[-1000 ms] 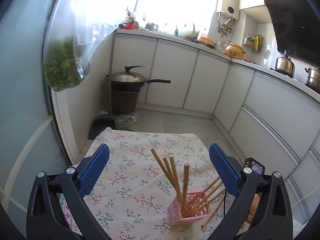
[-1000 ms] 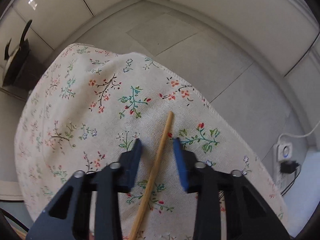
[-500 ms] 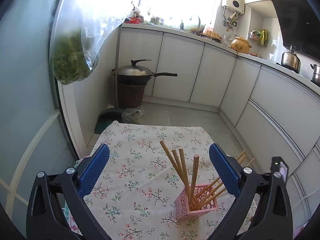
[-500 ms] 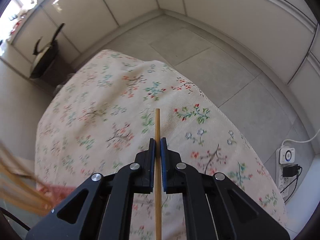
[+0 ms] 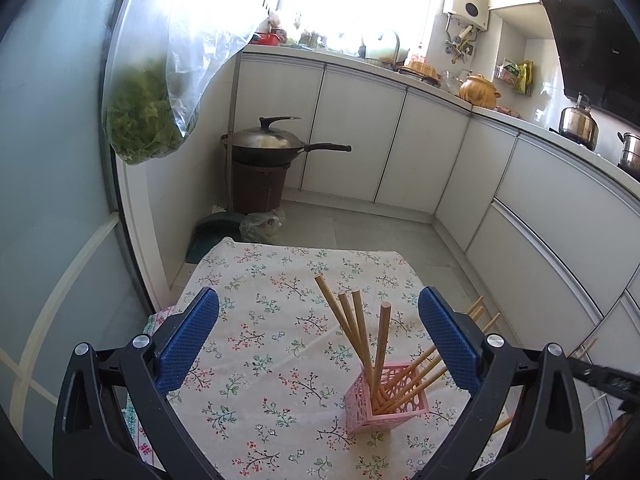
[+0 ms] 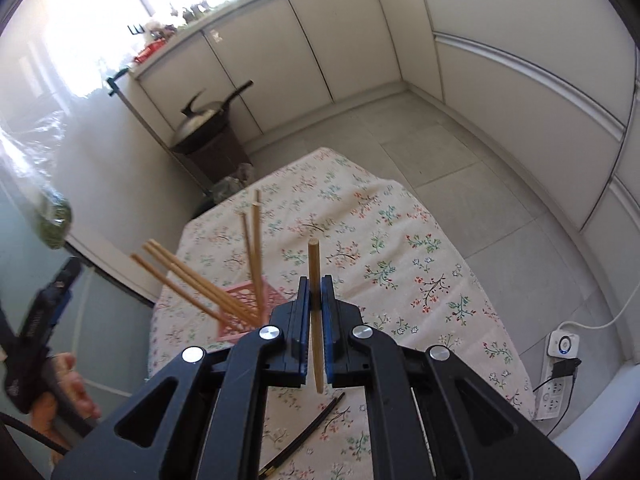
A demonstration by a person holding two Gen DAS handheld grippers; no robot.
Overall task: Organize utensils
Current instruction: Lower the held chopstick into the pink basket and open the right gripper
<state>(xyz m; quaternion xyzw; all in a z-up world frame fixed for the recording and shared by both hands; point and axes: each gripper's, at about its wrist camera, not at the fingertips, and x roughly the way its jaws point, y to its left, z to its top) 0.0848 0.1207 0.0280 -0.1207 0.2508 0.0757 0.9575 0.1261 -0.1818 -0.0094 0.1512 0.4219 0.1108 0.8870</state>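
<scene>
A pink lattice holder [image 5: 386, 402] stands on the floral tablecloth [image 5: 260, 320] with several wooden chopsticks [image 5: 354, 326] leaning in it. It also shows in the right wrist view [image 6: 244, 306]. My right gripper [image 6: 316, 290] is shut on a wooden chopstick [image 6: 314, 268], held in the air to the right of the holder. My left gripper [image 5: 316, 320] is open and empty above the cloth, with the holder between its fingers and to the right.
A dark chopstick [image 6: 304, 434] lies on the cloth below my right gripper. A wok on a brown stand [image 5: 266, 148] and a hanging bag of greens [image 5: 148, 120] are beyond the table's far edge. A power strip [image 6: 560, 376] lies on the floor.
My right gripper closed on the chopstick that lay on the cloth, lifted it and swung it toward the pink holder. My left gripper rose and tilted a little.
</scene>
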